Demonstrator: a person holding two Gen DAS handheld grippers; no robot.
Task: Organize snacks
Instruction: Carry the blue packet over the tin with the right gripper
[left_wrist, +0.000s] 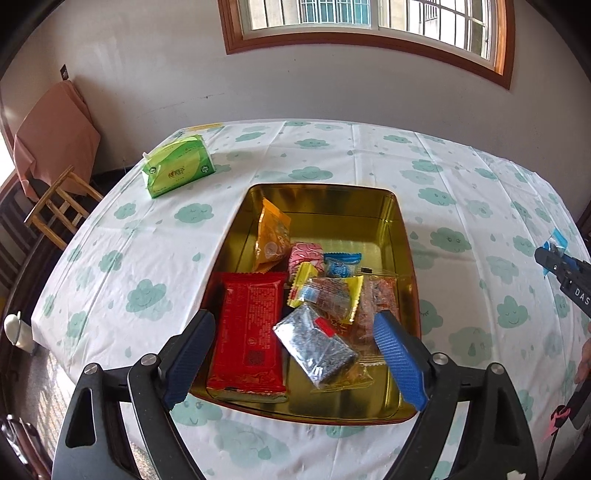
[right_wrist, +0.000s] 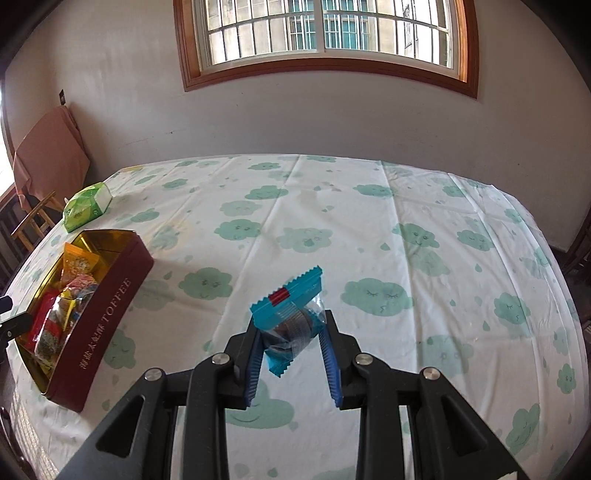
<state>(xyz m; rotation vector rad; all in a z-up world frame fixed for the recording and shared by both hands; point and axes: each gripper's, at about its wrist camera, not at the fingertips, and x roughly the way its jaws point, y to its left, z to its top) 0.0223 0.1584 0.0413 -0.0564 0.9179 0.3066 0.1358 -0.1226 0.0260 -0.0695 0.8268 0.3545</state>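
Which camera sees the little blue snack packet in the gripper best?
The right wrist view: the blue packet sits close up, pinched in the right gripper. The left wrist view shows only a sliver at its right edge.

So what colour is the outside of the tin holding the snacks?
Dark red, with pale lettering; the tin shows it best in the right wrist view.

Left gripper (left_wrist: 295, 354): black plastic linkage frame with slotted triangular cut-outs, round silver screws at the pivots, two blue ribbed rubber finger pads (left_wrist: 400, 360). Right gripper (right_wrist: 290, 338): same build, black arms, four silver pivot screws across the top, blue ribbed pads (right_wrist: 330, 363) on the inner faces. From the left wrist view the right gripper's black body shows white lettering "DAS" on its side; a pink strap or tag hangs below it. Sleeves not visible.
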